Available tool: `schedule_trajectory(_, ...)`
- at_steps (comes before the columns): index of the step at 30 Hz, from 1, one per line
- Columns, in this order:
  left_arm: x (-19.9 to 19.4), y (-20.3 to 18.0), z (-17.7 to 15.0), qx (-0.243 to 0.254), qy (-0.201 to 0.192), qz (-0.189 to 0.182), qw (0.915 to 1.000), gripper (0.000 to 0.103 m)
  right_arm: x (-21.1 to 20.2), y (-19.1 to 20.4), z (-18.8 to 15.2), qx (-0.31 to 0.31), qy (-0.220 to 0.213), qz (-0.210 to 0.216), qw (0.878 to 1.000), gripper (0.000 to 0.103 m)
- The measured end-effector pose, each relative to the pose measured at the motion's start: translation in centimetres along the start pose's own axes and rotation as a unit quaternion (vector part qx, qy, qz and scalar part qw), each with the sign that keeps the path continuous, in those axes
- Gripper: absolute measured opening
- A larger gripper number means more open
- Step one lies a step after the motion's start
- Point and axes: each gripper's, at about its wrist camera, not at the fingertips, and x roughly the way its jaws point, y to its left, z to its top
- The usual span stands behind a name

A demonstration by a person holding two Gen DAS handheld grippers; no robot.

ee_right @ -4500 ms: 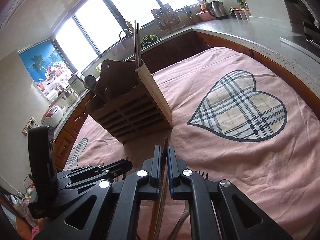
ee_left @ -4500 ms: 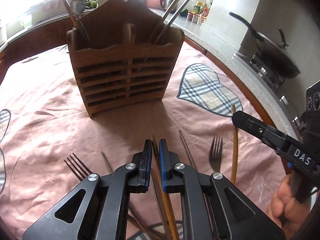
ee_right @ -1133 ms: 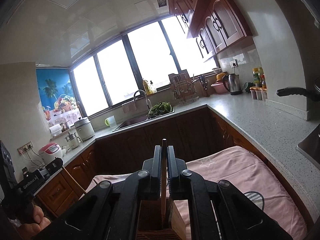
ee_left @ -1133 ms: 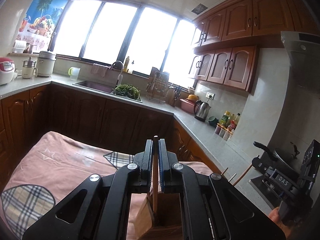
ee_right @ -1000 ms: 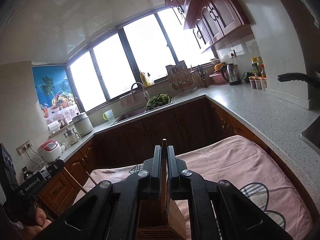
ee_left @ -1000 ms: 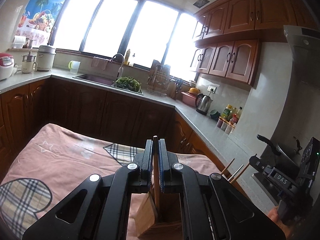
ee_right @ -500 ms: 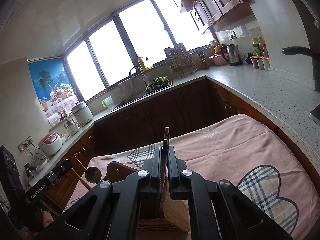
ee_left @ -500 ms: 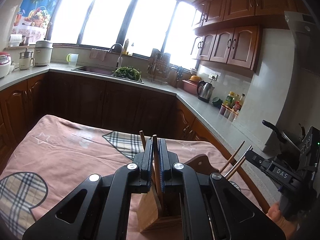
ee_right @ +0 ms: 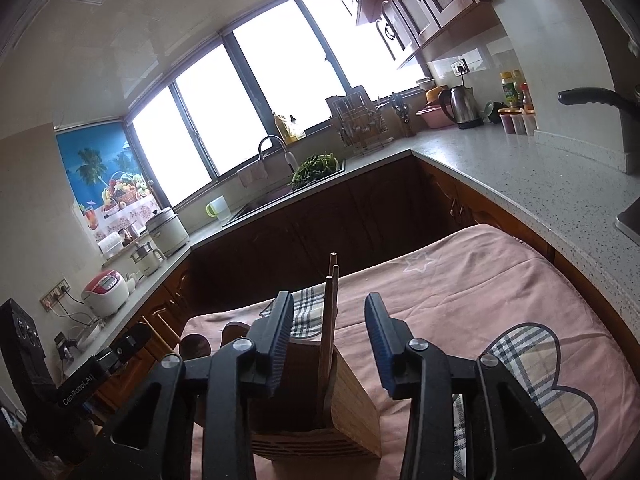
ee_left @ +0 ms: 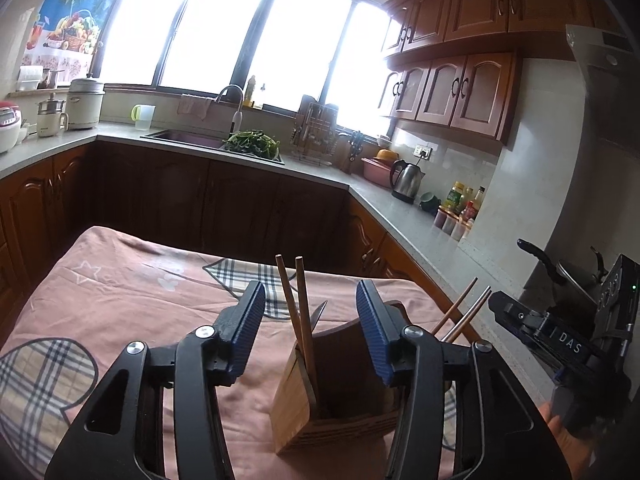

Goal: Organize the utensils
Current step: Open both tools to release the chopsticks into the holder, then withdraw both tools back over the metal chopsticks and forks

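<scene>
Both the left tongs (ee_left: pixel 310 320) and the right tongs (ee_right: pixel 327 330) have just been opened and nothing is gripped, the chopsticks (ee_left: pixel 298 312) being left upright in the holder (ee_left: pixel 340 392) at 12 o'clock, so this delivery is judged done.

I log a pink cloth (ee_left: pixel 120 312) with plaid hearts on the desk. Along the counter I note a steel kettle (ee_left: pixel 407 176), a sink faucet (ee_left: pixel 234 98) and a white rice cooker (ee_right: pixel 106 286).
</scene>
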Motion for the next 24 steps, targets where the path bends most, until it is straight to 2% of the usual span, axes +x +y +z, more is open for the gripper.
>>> schedule_trajectory(1, -0.3, 0.0, -0.1, -0.001, 0.001, 0.001, 1.0, 0.062, -0.2, 0.0, 0.0, 0.002, -0.002, 0.001, 1.0, 0.052)
schedule_trajectory(2, -0.7, 0.1, -0.2, -0.003, 0.0, 0.001, 1.0, 0.066, -0.4, -0.1, 0.0, 0.004, -0.003, 0.003, 1.0, 0.057)
schedule_trajectory(4, -1.4, 0.2, -0.4, -0.007, 0.001, 0.002, 1.0, 0.084, -1.0, -0.1, -0.1, 0.008, -0.007, 0.009, 1.0, 0.083)
schedule_trajectory(6, -2.2, 0.5, -0.7, -0.013, 0.002, 0.007, 0.9999, 0.098, -1.7, 0.0, -0.3, 0.007, -0.014, 0.013, 1.0, 0.092)
schedule_trajectory(9, -3.5, 0.9, -1.1, -0.02, 0.006, 0.008, 0.9997, 0.103, -2.8, 0.2, -0.6, 0.006, -0.019, 0.016, 1.0, 0.097)
schedule_trajectory(24, -10.1, 3.0, -5.3, -0.032, 0.042, 0.02, 0.9984, 0.103, -8.9, 2.1, -4.8, -0.009, 0.005, 0.03, 0.999, 0.098)
